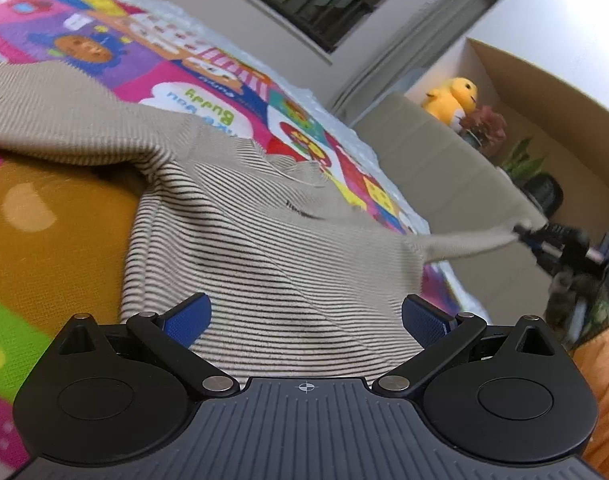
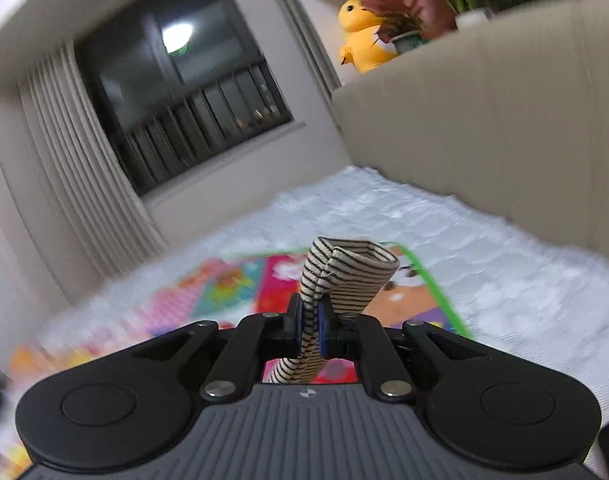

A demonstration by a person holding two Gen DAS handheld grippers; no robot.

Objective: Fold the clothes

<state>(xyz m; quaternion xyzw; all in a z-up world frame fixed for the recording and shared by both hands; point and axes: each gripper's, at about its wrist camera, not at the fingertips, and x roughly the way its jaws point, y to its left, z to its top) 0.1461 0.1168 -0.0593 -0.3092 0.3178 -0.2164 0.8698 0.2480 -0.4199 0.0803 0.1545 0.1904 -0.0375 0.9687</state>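
Bright pinks, oranges and greens cover the play mat (image 1: pixel 44 216) spread over a white quilted surface (image 2: pixel 464 240). On the mat lies the beige black-striped garment (image 1: pixel 264 240), one corner stretched out sideways. The left gripper (image 1: pixel 304 312) hangs over its middle, jaws spread wide, gripping nothing. The right gripper (image 2: pixel 312 320) is clamped tight on the garment's bunched corner.

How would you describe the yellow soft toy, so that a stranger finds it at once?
Look past the colourful play mat to the big cardboard box by the wall. The yellow soft toy sits behind its rim, beside a reddish potted plant; nothing else there is bright yellow.
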